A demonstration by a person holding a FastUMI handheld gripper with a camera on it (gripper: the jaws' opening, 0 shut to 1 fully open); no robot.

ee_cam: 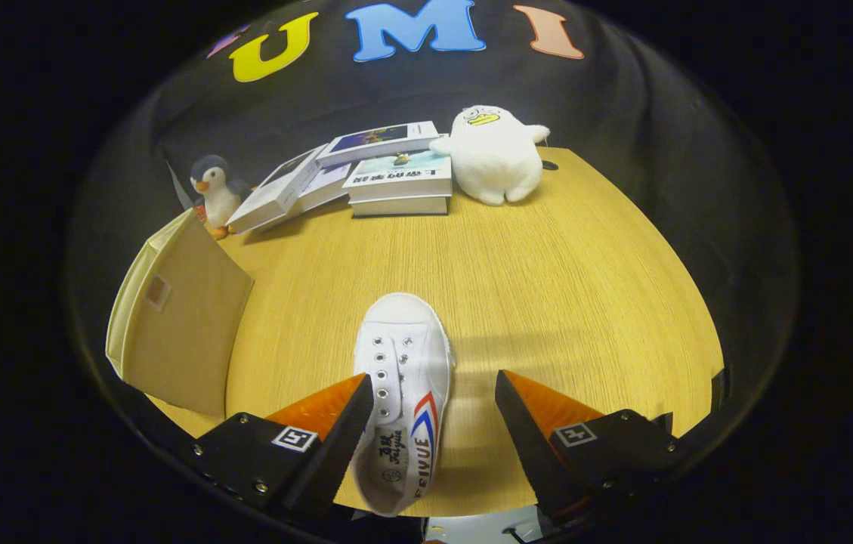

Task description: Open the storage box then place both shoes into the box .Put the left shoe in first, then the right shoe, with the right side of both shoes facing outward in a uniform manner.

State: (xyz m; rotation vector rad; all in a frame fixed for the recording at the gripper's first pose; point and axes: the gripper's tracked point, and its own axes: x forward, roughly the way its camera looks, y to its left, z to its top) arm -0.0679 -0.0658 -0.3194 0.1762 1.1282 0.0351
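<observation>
Below, gripper (430, 393) fingers spread apart, white shoe (403, 393) between them on wooden table (562, 287), storage box (180, 332) nearby.

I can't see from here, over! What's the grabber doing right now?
Gripper open, fingers either side of white shoe, not pressing. Storage box off to one side. Table ahead bare.

Shoe (405, 393) on the table (562, 279) between the spread fingers of the gripper (434, 393), nearer the left one, storage box (180, 325) to its left, penguin toy (212, 193), books (366, 170) and plush toy (492, 155) along the far edge
</observation>
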